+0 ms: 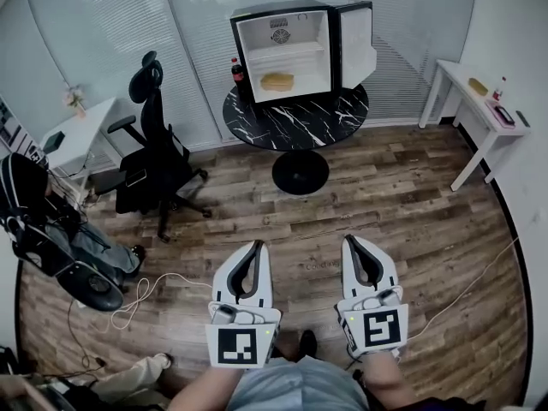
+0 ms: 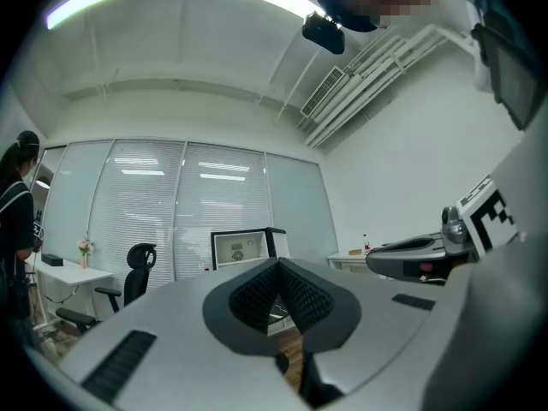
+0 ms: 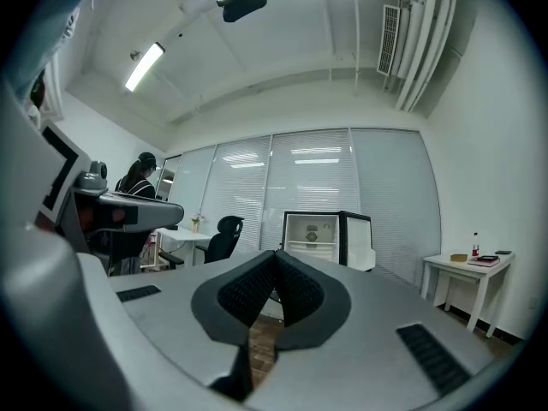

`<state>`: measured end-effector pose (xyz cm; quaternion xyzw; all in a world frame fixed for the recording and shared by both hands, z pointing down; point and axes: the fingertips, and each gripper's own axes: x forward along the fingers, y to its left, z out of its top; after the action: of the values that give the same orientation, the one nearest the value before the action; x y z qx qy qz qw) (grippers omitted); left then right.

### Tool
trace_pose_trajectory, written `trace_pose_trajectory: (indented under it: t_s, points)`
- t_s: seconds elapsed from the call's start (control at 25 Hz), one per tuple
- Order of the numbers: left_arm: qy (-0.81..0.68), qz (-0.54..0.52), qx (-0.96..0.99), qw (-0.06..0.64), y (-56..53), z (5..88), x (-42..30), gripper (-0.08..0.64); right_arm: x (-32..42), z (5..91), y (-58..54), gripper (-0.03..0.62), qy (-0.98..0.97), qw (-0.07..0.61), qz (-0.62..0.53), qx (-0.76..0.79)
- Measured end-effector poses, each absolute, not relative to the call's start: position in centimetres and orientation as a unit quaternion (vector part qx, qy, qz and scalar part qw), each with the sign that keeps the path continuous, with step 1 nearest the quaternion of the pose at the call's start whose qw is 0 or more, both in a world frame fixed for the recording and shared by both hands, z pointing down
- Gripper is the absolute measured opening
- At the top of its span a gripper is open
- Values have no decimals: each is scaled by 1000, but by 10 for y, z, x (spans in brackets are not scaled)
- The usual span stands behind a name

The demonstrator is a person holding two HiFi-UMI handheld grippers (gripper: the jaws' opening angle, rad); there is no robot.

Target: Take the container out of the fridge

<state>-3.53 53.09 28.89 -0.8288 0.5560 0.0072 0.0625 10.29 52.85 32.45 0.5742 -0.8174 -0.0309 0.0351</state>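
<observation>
No word or number can be read anywhere from where I stand. The open fridge [image 1: 295, 50] has a small sticker [image 1: 280, 29] high on its inner back wall, but the print is too small to read. A dark bottle [image 1: 237, 71] stands just beside the fridge on the round black surface [image 1: 291, 122], and the lettering on its red label cannot be made out. The cubes on the left tongs [image 1: 256, 247] and right tongs [image 1: 349, 241] each show a black-and-white square marker [image 1: 237, 346], which is a pattern only, with no letters.
</observation>
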Motion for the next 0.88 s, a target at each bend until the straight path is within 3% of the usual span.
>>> trace_pose_trajectory:
  t_s: [0.28,0.48,0.88]
  points:
    - [569,9,-819,77,503,287,-32,14,115,331,492,12,-824,32,-21,566]
    - [592,-11,-804,48,472,303,-47,14,109,339,461,12,-829,39,-19,557]
    - [599,4,-800,31,348,322,-79,14,77,361,341,13,-834,58,-7,548]
